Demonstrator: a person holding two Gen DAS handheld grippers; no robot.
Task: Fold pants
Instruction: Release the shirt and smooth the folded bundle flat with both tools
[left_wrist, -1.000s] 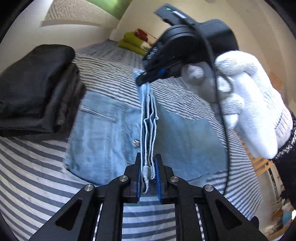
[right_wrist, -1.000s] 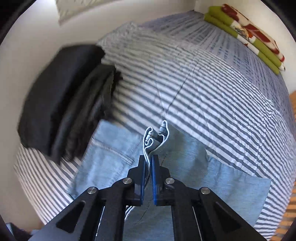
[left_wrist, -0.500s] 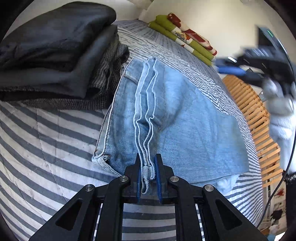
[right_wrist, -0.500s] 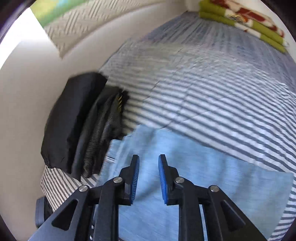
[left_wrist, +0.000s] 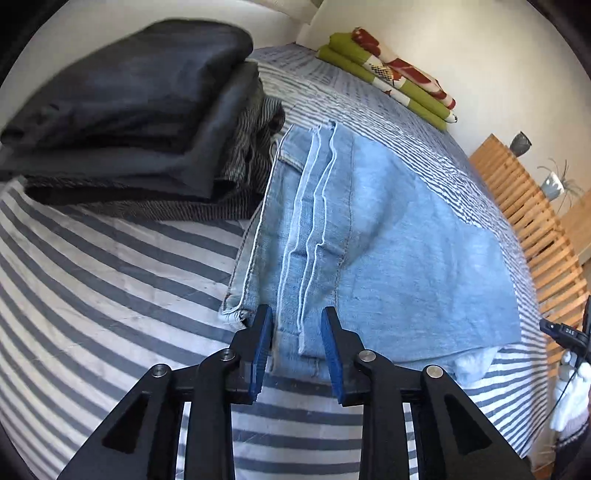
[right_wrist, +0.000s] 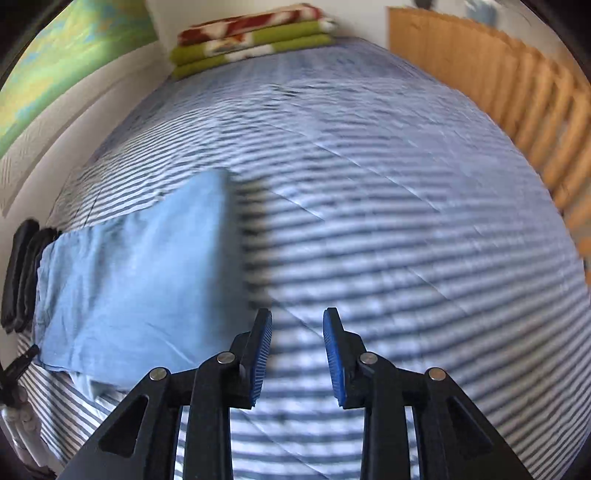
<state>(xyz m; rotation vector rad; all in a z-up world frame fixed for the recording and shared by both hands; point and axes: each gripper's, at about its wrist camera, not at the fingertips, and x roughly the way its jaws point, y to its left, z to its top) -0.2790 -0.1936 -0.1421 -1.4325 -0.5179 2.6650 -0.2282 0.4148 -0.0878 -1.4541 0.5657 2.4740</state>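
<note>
Your light blue denim pants (left_wrist: 369, 236) lie folded into a flat rectangle on the blue-and-white striped bedcover (left_wrist: 110, 277), just right of the stack of dark folded garments (left_wrist: 140, 110). Your left gripper (left_wrist: 296, 341) is opening: the hem edge sits between its pads, no longer pinched. Your right gripper (right_wrist: 297, 347) is opening too, empty, over bare cover right of the pants. The fold looks complete, though blur hides the far edge; perhaps one more fold remains.

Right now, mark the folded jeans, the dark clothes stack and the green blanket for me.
folded jeans (left_wrist: 406, 236): left wrist view, on the flat top layer of denim.
dark clothes stack (left_wrist: 133, 96): left wrist view, on the top black garment.
green blanket (right_wrist: 255, 40): right wrist view, on its folded front edge.
</note>
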